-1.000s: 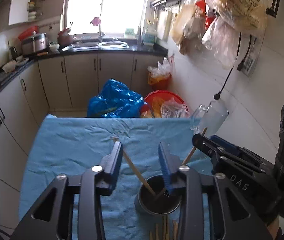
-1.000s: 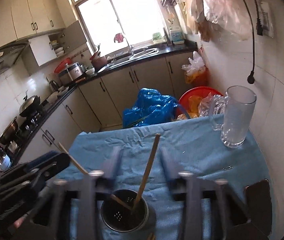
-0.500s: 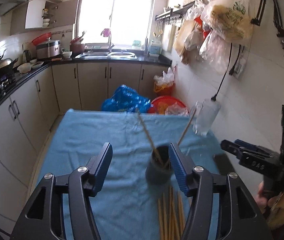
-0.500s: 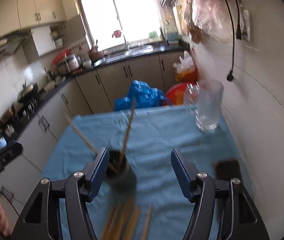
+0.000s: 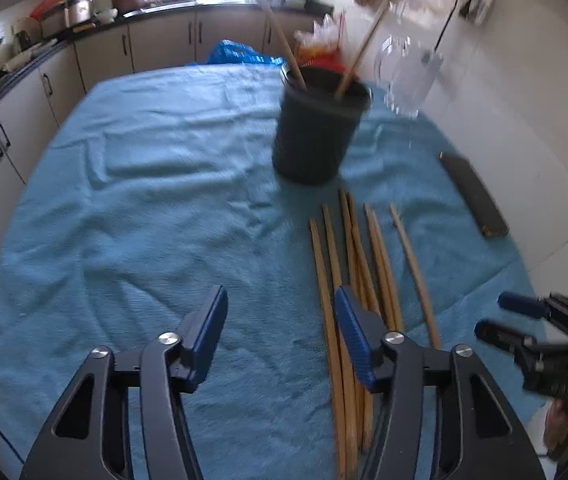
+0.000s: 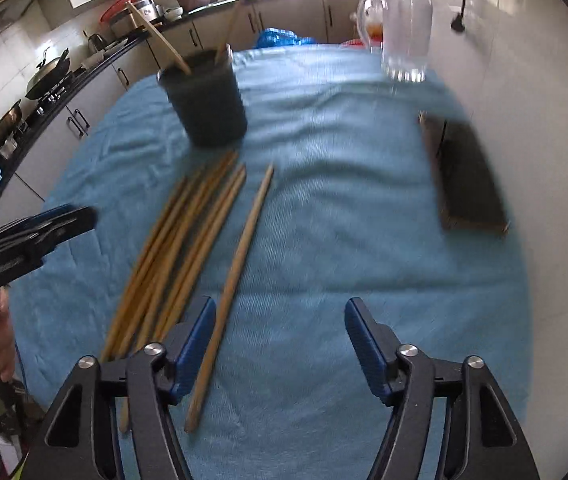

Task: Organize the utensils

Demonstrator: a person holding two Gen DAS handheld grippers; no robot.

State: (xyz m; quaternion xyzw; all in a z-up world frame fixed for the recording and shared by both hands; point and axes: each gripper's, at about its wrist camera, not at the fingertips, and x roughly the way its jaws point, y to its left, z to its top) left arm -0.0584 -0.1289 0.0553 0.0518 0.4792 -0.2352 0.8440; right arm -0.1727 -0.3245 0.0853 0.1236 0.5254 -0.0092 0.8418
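I see the loose chopsticks [image 5: 358, 280] lying side by side on the blue cloth [image 5: 143, 200] that covers the table, just on the near side of the dark holder cup [image 5: 316, 128]. One single chopstick [image 6: 239, 276] lies a little apart, to the right of the bundle. Two more chopsticks [image 5: 284, 48] stand tilted inside the cup. My left hand-held gripper [image 5: 279, 344] has just been closing a little, yet its jaws are spread with only cloth between them; its right finger sits over the near ends of the bundle, and I cannot tell if it touches them. My right hand-held gripper [image 6: 279, 348] has also just been closing slightly and is spread, empty, its left finger just beside the single chopstick. Farther right, a dark flat case [image 6: 468, 176] lies near the wall, and a clear glass mug [image 6: 404, 36] stands at the far right of the table
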